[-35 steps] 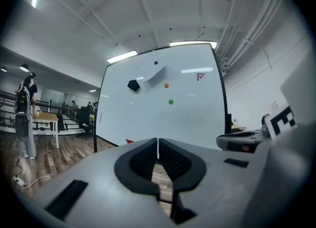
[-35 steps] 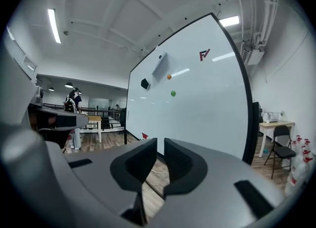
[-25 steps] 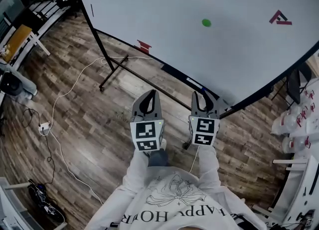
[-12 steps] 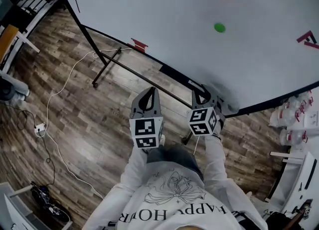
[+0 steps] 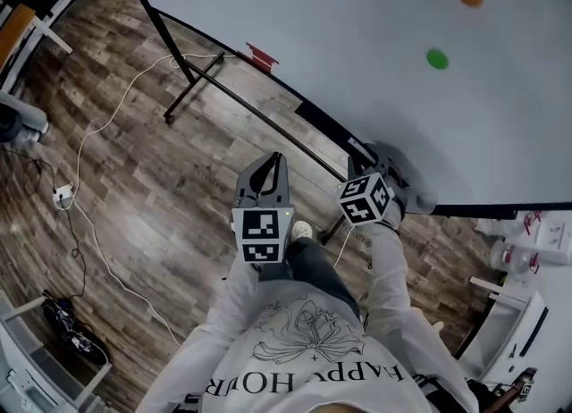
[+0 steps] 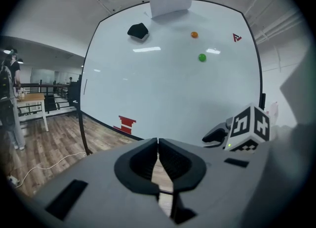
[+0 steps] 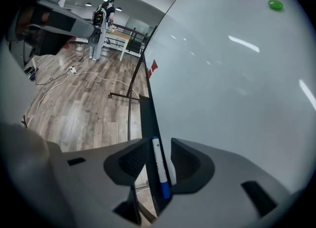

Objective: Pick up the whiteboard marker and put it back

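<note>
Now the right gripper [image 7: 158,145], jaws just opening wide, is straddling the marker [image 7: 159,169] on the whiteboard ledge [image 7: 146,118]; the left gripper [image 6: 158,143] is hovering near that ledge, jaws together, empty

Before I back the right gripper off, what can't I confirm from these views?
- Head view: the right gripper hides the whiteboard marker.
- Right gripper view: its fingers have just been opening with the marker between them, along the tray. Whether the marker's lower end rests on the tray is hidden under the gripper.
- Left gripper view: red whiteboard mark too small to read.
</note>
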Demonstrator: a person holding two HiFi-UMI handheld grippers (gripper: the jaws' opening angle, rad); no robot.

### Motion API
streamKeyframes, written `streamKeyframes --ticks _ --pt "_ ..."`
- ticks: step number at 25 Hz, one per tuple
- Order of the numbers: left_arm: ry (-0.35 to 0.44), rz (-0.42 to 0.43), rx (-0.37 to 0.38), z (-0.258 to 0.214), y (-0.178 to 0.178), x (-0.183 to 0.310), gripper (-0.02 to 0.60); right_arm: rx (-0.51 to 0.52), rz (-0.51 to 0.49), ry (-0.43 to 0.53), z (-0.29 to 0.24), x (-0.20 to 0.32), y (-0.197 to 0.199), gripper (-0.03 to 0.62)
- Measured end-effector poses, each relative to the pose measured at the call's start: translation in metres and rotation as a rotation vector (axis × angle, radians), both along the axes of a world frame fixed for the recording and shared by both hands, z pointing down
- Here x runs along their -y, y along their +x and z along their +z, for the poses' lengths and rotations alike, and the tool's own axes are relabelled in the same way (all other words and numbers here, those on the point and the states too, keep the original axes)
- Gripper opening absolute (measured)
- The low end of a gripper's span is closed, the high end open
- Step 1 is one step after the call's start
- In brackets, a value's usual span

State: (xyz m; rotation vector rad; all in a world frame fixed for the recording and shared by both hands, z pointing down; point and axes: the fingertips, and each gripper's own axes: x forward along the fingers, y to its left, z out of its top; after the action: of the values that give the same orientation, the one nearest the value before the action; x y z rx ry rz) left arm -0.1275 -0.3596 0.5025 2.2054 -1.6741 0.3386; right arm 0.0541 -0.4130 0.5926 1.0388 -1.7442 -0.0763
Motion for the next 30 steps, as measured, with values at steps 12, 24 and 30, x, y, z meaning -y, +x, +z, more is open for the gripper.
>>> streamKeyframes --ticks 12,24,30 --pt "-0.07 -0.048 -0.002 0.03 -0.004 0.006 0.011 -0.131 -0.028 -0.123 0.056 0.026 0.007 0.12" --pt "-0.081 -0.056 0.011 0.033 0.003 0.019 0.011 -0.256 -0.014 -0.226 0.08 0.032 0.015 0.069" --pt "-0.085 -0.052 0.013 0.034 0.007 0.021 0.011 -0.27 -0.019 -0.226 0.08 0.033 0.016 0.066"
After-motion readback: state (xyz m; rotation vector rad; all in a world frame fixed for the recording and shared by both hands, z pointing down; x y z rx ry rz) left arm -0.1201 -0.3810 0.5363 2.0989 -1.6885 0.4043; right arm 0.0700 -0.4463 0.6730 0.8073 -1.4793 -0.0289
